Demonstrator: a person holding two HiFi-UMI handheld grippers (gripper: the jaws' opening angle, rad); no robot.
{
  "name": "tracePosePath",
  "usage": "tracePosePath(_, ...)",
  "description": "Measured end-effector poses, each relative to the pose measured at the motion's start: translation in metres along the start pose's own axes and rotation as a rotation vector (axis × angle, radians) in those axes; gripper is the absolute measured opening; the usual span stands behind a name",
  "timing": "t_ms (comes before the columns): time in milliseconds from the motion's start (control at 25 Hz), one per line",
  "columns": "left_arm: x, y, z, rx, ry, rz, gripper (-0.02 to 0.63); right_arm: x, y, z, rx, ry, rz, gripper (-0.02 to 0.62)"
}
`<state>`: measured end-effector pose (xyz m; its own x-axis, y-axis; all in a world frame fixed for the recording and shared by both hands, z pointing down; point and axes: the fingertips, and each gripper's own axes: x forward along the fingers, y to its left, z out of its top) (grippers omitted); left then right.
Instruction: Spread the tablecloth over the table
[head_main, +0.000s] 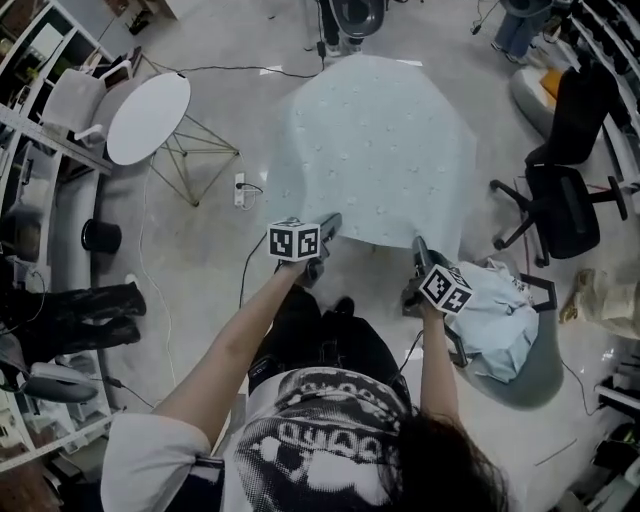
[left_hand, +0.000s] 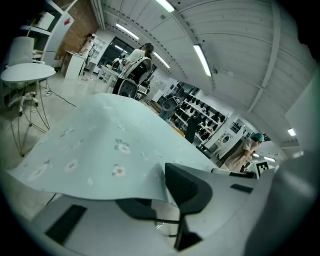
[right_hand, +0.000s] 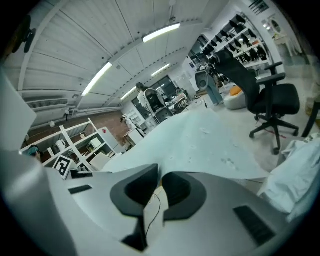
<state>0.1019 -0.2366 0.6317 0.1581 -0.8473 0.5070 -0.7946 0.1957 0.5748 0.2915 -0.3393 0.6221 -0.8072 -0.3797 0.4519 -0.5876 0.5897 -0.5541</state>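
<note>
1. The tablecloth (head_main: 380, 150), pale blue-green with small scattered flowers, was the biggest thing in front of me. It was spread out wide ahead and swelled upward in the middle. Its near edge ran between my two claws, and whatever lay beneath it was hidden from me.
2. The grey floor (head_main: 200, 270) showed all round the cloth.
3. A black office chair (head_main: 565, 200) stood off to my right, just beyond the cloth's right edge.
4. A round white table (head_main: 148, 117) on thin wire legs stood well apart to my left, bare on top.
5. A heap of pale fabric (head_main: 500, 320) lay on a grey rounded seat (head_main: 540, 365) close by my right hand.
6. My left claw (head_main: 328, 225) was clamped on the near edge of the cloth. In the left gripper view the hem passed between the two dark pads, one above the fabric and one below.
7. My right claw (head_main: 418, 245) was likewise closed on that same edge, further right. In the right gripper view a thin fold of hem was pinched between the pads.
8. A white power strip (head_main: 240, 190) lay on the floor near the cloth's left side.
</note>
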Motion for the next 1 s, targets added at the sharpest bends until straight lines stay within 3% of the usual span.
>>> tracePosePath(240,0.005,0.017,-0.025,-0.007,0.041,0.044,0.055,0.01,-0.017,-0.034,0.073,0.058,-0.027,0.026)
tracePosePath(600,0.009,0.027,-0.039,-0.031,0.043,0.076,0.068,0.018,-0.034,-0.055,0.207,0.063,-0.038,0.044)
tracePosePath(880,-0.011,0.033,-0.067,-0.055,0.063,0.105,0.089,0.008,-0.041,-0.083,0.211,0.111,-0.043,0.071)
tracePosePath(1000,-0.024,0.035,-0.085,-0.028,0.099,0.114,0.087,-0.001,-0.035,-0.1,0.198,0.128,-0.043,0.071)
